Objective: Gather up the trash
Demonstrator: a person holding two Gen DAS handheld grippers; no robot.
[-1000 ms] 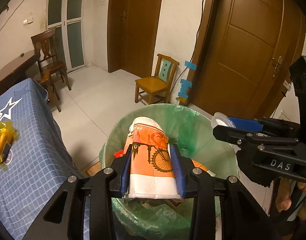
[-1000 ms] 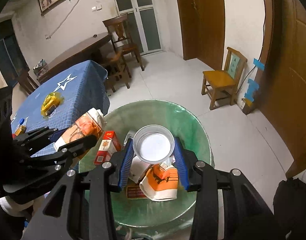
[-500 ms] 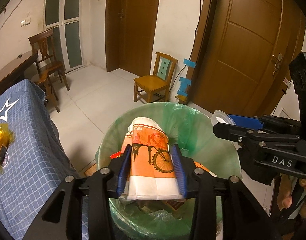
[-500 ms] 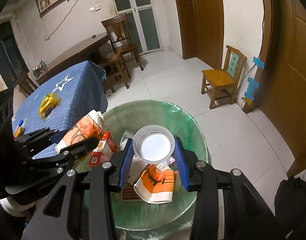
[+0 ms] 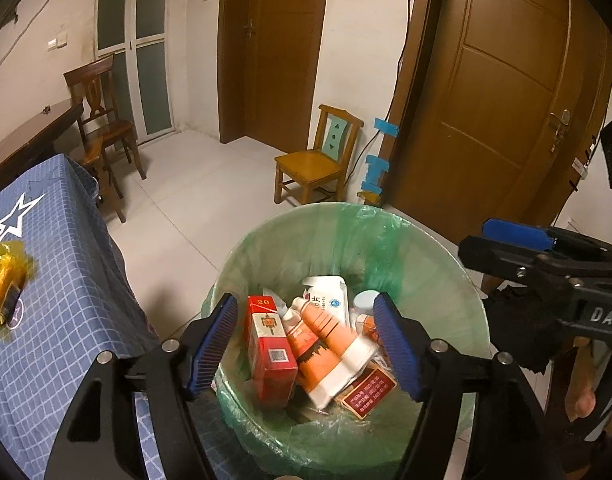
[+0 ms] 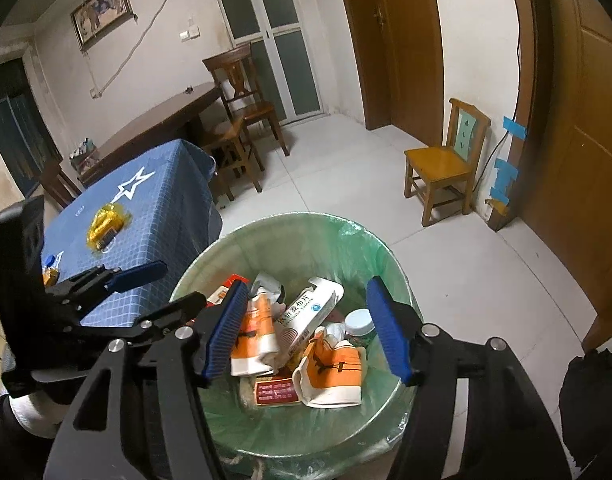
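Nearby, a table (image 5: 65, 280) under a blue checked cloth carried a yellow wrapper (image 5: 1, 284), and a small wooden chair (image 5: 318, 164) stood behind the green-lined trash bin (image 5: 446, 248). Inside the bin lay an orange carton (image 5: 326, 344), a red box (image 5: 269, 344) and a white-lidded cup (image 6: 360, 322). Both left tongs (image 5: 306, 344) and right tongs (image 6: 308, 328) hung angled down over the rim, jaws opening, pressing on nothing.

Each gripper, left gripper (image 5: 306, 340) and right gripper (image 6: 308, 330), had black linkage arms, silver screws and blue ribbed pads (image 5: 211, 344). The right gripper's body carried white "DAS" lettering (image 5: 606, 316).
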